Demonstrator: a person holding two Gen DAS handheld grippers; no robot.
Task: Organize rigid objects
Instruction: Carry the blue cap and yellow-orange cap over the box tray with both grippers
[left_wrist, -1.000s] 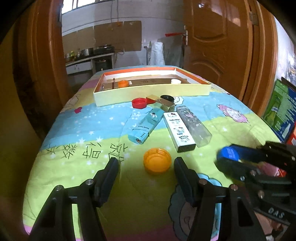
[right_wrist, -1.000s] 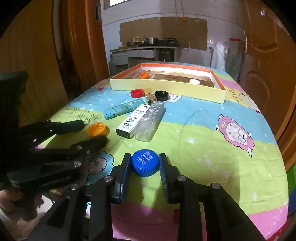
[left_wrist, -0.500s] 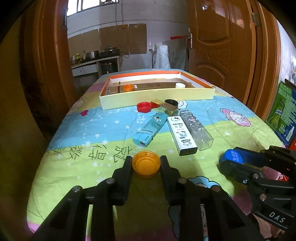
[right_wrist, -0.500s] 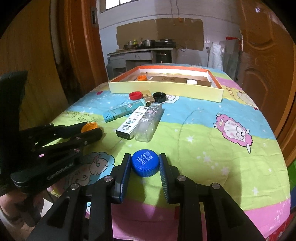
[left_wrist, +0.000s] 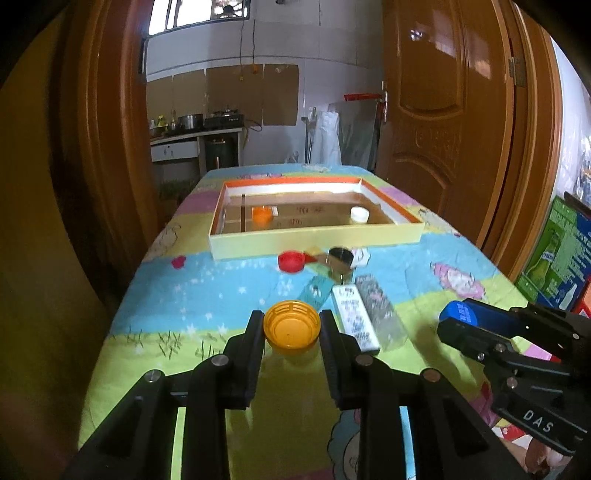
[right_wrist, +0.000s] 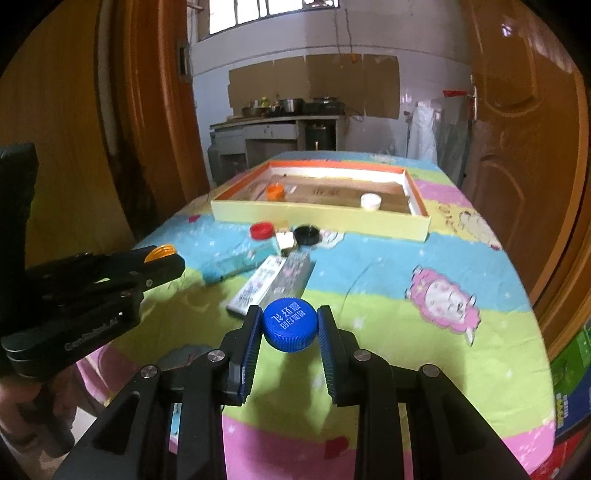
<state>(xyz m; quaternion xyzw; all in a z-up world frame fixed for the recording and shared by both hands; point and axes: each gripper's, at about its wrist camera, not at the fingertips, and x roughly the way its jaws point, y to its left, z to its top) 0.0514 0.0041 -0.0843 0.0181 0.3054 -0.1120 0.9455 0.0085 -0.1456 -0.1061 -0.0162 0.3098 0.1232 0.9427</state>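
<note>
Kitchen doorway bkgd; table (left_wrist: 221, 295) w/ cartoon-print cloth.

Left wrist view: left gripper (left_wrist: 291, 326) clamped on yellow cap (left_wrist: 291, 328), open side up, held clear of the cloth. Beyond it lies a shallow box (left_wrist: 317, 240), yellow walls, orange rim, holding an orange cap (left_wrist: 262, 215) at its left and a white cap (left_wrist: 359, 214) at its right. Just in front of box: red cap (left_wrist: 291, 261), black cap (left_wrist: 340, 254). Nearer: teal tube (left_wrist: 314, 291), white stick-shaped pack (left_wrist: 354, 319) and clear case (left_wrist: 380, 314), side by side. Right gripper enters from the right edge, blue visible at its tip.

Right wrist view: right gripper (right_wrist: 290, 330) clamped on blue cap (right_wrist: 290, 325), printed top facing the camera, also off the cloth. Left gripper seen at left edge w/ yellow showing between its tips.

Step in hand (judged): carry both caps to box. Do well by keeping squeeze steady, wrists level, clearing the near wall before lowering, and releasing onto bare floor away from caps already inside.

Hard to make out: objs near box are motion-blurred; small gold item beside black cap unidentifiable; print on packs unreadable; box divider layout unclear.
</note>
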